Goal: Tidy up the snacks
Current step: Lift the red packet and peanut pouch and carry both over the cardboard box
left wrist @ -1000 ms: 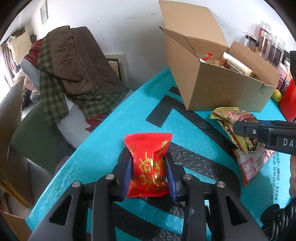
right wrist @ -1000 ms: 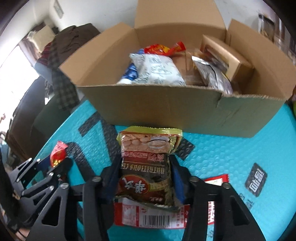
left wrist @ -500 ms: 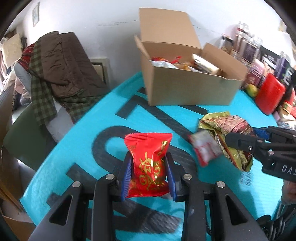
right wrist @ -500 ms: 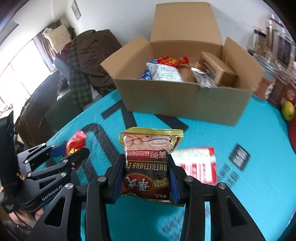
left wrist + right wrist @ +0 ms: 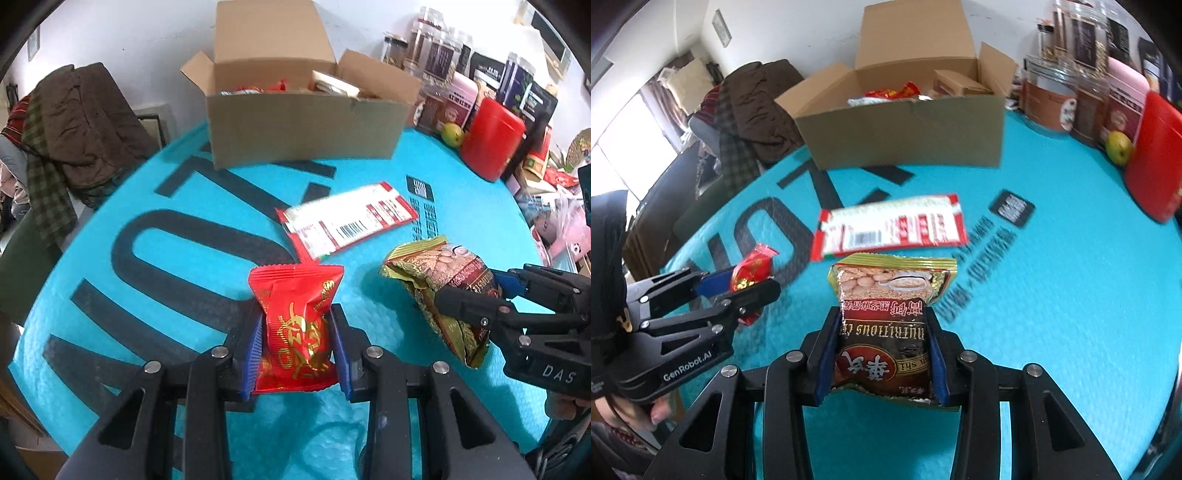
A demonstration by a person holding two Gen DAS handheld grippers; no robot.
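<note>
Round desk point(image 5: 461, 206) with teal bubble-textured cover, big black lettering. On it: open cardboard box point(image 5: 303, 129) at far edge, flat red-white packet point(image 5: 349, 219) barcode up near middle, green fruit point(image 5: 452, 133), red canister point(image 5: 493, 146) and jars point(image 5: 436, 55) along right rim.

The cardboard box point(image 5: 303, 122) stands at the far edge of the tabletop point(image 5: 461, 206), snacks inside it. Before it lies a flat packet point(image 5: 347, 219). Nearer still, the left claw point(image 5: 297, 341) and right claw point(image 5: 882, 356) hang side by side — jars point(image 5: 439, 55) crowd the box's right.
</note>
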